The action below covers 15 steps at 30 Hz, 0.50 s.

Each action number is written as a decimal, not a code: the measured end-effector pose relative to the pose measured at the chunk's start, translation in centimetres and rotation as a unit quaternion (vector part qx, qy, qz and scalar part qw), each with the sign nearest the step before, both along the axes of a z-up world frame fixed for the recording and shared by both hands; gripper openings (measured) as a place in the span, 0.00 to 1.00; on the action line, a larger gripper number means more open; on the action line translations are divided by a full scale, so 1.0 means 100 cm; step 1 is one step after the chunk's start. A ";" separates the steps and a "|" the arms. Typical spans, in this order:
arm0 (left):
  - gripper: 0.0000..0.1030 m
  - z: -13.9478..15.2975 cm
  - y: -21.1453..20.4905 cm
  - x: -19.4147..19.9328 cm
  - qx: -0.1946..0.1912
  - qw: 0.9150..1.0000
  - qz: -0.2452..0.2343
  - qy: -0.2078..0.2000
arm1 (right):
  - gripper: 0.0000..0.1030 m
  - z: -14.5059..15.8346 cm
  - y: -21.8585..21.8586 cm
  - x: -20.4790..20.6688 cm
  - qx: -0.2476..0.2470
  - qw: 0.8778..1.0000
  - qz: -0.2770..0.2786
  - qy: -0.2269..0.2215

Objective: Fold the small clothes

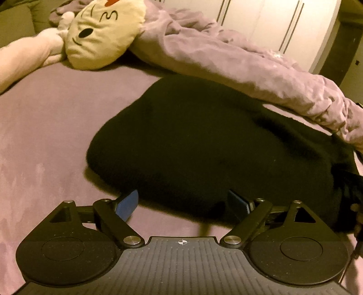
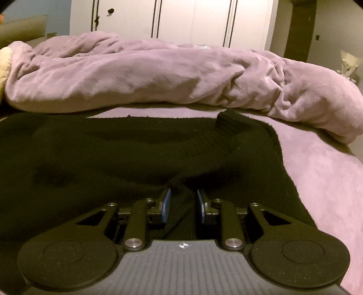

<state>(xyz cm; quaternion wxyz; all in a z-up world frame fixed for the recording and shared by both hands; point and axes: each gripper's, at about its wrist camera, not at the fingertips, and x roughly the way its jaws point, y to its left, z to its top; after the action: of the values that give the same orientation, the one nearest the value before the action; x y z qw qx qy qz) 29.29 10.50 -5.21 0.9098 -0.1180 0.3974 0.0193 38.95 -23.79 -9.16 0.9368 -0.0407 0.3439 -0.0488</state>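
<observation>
On the far left of the left wrist view, a pale pink plush limb [image 1: 27, 54] is lying across the mauve bed sheet [image 1: 45, 136], running up to a cream-coloured plush head with black stitched eyes and a red mark [image 1: 102, 34]. To the right of that head, a rumpled lilac fleece blanket [image 1: 226, 59] is stretching diagonally toward the right edge, with white wardrobe doors [image 1: 261, 20] standing behind it. The black knitted garment [image 1: 204, 140] is lying on the sheet just in front of the blanket, its far edge sitting close under the blanket's fold. The left gripper [image 1: 183, 203] is hovering at the garment's near edge with its blue-padded fingers [image 1: 128, 204] spread wide apart, holding nothing; the left pad is showing over bare sheet, while the right one is sitting against the dark fabric's edge.

In the right wrist view, the same blanket [image 2: 170, 74] is lying across the whole width, the wardrobe [image 2: 192, 18] is rising behind it, and the knitted garment [image 2: 102, 154] is covering the left and centre, with sheet [image 2: 329, 181] showing to the right. A ribbed band of the garment [image 2: 229, 136] is curving down toward the right gripper [image 2: 183, 204], whose blue pads [image 2: 167, 202] are sitting close together, pinching a raised ridge of black knit between them.
</observation>
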 end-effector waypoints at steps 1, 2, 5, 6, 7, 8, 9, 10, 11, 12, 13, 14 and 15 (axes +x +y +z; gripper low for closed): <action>0.88 0.000 0.002 -0.002 0.001 1.000 0.002 0.000 | 0.23 0.001 0.000 0.001 0.001 1.000 -0.002 0.004; 0.88 0.000 0.005 -0.003 0.002 1.000 0.005 -0.002 | 0.23 0.003 0.001 -0.001 0.002 1.000 -0.003 0.006; 0.88 -0.002 0.015 -0.007 -0.003 1.000 0.017 0.002 | 0.23 0.017 0.007 -0.024 0.015 1.000 0.013 -0.009; 0.88 -0.003 0.018 -0.008 -0.009 1.000 0.020 0.005 | 0.23 0.022 0.009 -0.036 0.022 0.999 0.026 -0.024; 0.88 -0.004 0.020 -0.010 -0.017 1.000 0.022 0.007 | 0.23 0.025 0.012 -0.050 0.034 0.998 0.040 -0.036; 0.88 -0.005 0.022 -0.011 -0.022 0.999 0.025 0.011 | 0.24 0.027 0.013 -0.068 0.050 0.996 0.052 -0.046; 0.88 -0.006 0.022 -0.012 -0.025 0.999 0.028 0.014 | 0.24 0.028 0.015 -0.083 0.062 0.995 0.057 -0.051; 0.88 -0.007 0.022 -0.014 -0.028 0.999 0.029 0.018 | 0.27 0.026 0.015 -0.098 0.072 0.994 0.057 -0.054; 0.88 -0.008 0.022 -0.015 -0.031 0.999 0.028 0.020 | 0.30 0.024 0.013 -0.114 0.085 0.993 0.054 -0.057; 0.88 -0.008 0.021 -0.016 -0.032 0.999 0.026 0.022 | 0.32 0.021 0.008 -0.128 0.100 0.992 0.046 -0.060; 0.88 -0.009 0.019 -0.018 -0.031 0.999 0.025 0.024 | 0.33 0.017 0.000 -0.141 0.114 0.991 0.031 -0.060; 0.88 -0.010 0.017 -0.019 -0.030 0.999 0.020 0.028 | 0.33 0.013 -0.008 -0.151 0.124 0.991 0.012 -0.054; 0.88 -0.011 0.014 -0.020 -0.027 0.999 0.017 0.031 | 0.33 0.009 -0.017 -0.156 0.132 0.990 -0.005 -0.046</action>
<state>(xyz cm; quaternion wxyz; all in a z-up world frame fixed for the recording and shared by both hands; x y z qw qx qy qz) 27.27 11.90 -6.35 0.8931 -0.1488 0.4237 0.0271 23.32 -25.53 -8.24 0.9486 0.0874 0.3039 -0.0094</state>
